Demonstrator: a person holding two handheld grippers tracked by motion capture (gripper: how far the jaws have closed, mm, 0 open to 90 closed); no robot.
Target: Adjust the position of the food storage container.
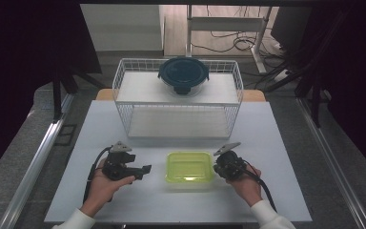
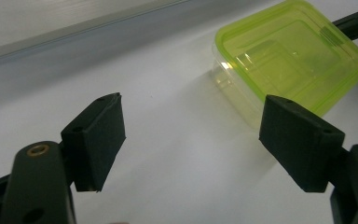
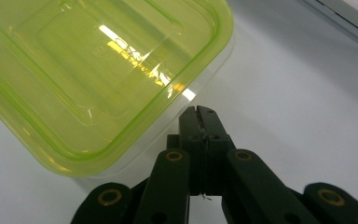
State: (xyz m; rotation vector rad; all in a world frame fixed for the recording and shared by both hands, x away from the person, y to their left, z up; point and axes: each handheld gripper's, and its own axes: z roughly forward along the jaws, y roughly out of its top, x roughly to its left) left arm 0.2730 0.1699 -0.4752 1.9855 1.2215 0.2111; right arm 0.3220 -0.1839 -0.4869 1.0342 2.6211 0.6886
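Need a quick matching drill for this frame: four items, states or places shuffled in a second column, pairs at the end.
Items:
1. left hand-held gripper
2. right hand-held gripper
3. rectangular clear plastic container with yellow-green lid
4. round glass container with dark blue lid

States or places:
A. on top of the white wire rack
B. jaws shut, tips by the lid's edge
C. jaws open, nothing between them
D. on the white table, between the two grippers

Pairs: 1-C, 2-B, 3-D, 4-A
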